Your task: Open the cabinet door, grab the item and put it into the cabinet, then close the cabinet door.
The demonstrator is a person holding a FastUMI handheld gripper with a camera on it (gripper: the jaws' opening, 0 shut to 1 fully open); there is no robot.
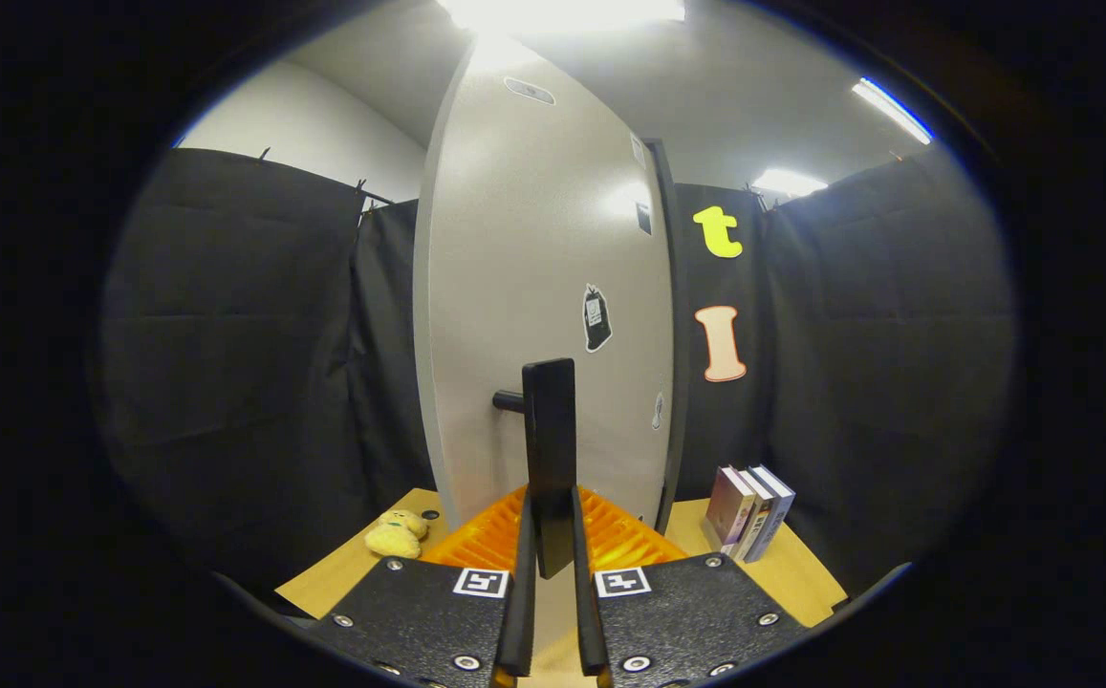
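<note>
A tall pale cabinet door (533, 287) stands right in front of me, with a black vertical bar handle (550, 449) fixed to it by a short peg. My gripper (551, 535) is shut on the lower end of that handle, both fingers pressing its sides. A yellow plush toy (397, 535) lies on the wooden table (801, 573) to the left of the fingers, near the cabinet's foot.
Three books (750, 509) stand together on the table to the right of the cabinet. Black cloth walls close in the booth on the left, back and right. A few small stickers sit on the door face.
</note>
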